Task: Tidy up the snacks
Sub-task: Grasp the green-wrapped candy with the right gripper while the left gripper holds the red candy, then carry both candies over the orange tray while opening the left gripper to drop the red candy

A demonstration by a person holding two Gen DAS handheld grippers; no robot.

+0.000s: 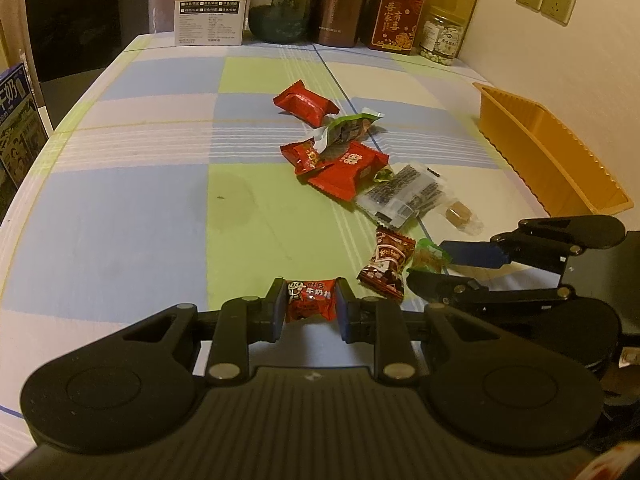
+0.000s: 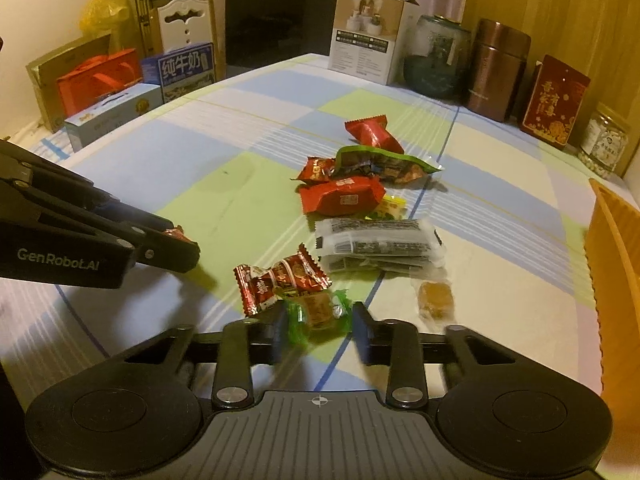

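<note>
The left gripper (image 1: 308,306) is nearest its own lens, its jaws pinching a small red milk candy (image 1: 309,298) just above the checked tablecloth (image 1: 132,208). The right gripper (image 2: 320,322) has a green-wrapped sweet (image 2: 318,312) between its fingers; the pads look to be at the wrapper ends, but blur keeps me from telling whether they press on it.

Judging by the orange tray (image 1: 560,156) at the right edge, whose visible inside is bare, sorting has barely begun: two pieces are in hand or nearly so, none stowed.

Left on the cloth: a dark red candy (image 2: 280,280) touching the green sweet, a clear-wrapped amber sweet (image 2: 434,298), a flat clear packet with dark print (image 2: 380,246), a heap of red packets (image 2: 340,196) with a green pouch (image 2: 384,166) over them, and one red packet (image 2: 374,134) beyond.

The dark red candy crowds the right gripper's pick. Jars and boxes (image 1: 320,4) along the wall stand well apart
</note>
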